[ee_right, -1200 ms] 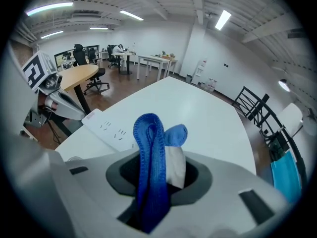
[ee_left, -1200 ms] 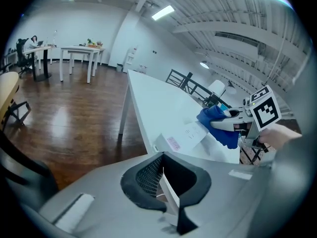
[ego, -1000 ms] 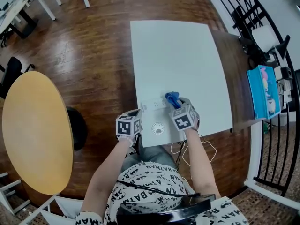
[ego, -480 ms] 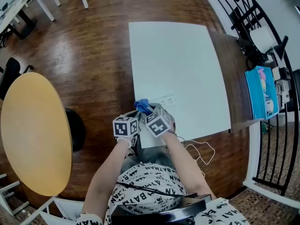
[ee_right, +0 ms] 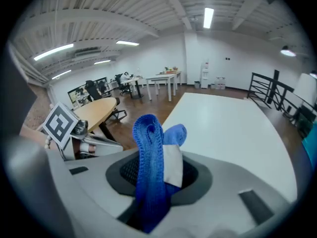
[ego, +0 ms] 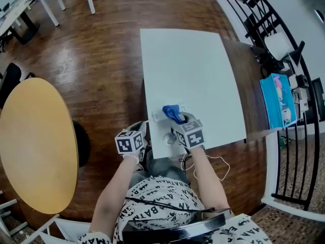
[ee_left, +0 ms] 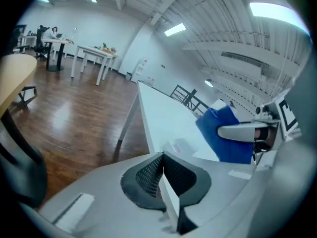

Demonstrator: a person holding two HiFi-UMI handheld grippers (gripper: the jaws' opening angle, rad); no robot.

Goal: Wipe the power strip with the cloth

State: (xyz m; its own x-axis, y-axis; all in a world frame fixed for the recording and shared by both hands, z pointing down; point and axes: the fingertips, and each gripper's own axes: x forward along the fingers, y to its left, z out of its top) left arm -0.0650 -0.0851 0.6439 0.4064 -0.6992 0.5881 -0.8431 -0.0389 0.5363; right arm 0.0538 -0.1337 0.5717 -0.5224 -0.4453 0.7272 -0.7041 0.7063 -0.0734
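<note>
A white power strip (ego: 158, 115) lies across the near part of the white table (ego: 193, 65). A blue cloth (ego: 172, 113) sits on its middle, and my right gripper (ego: 178, 121) is shut on that cloth. In the right gripper view the cloth (ee_right: 150, 157) stands up out of the shut jaws. My left gripper (ego: 142, 138) hovers at the table's near left corner, left of the strip and apart from it. In the left gripper view its jaws are shut with nothing between them, and the cloth (ee_left: 226, 134) shows to the right with the strip (ee_left: 177, 145) faint below it.
A round white disc (ego: 169, 139) lies on the table just near of the strip. A white cable (ego: 216, 161) hangs off the near edge. A yellow round table (ego: 35, 141) stands to the left, with a black railing (ego: 259, 19) and a blue box (ego: 277, 100) to the right.
My right gripper swept the cloth from the strip's right end to its left end, then back to the middle. The left gripper drifted slightly down and left.
</note>
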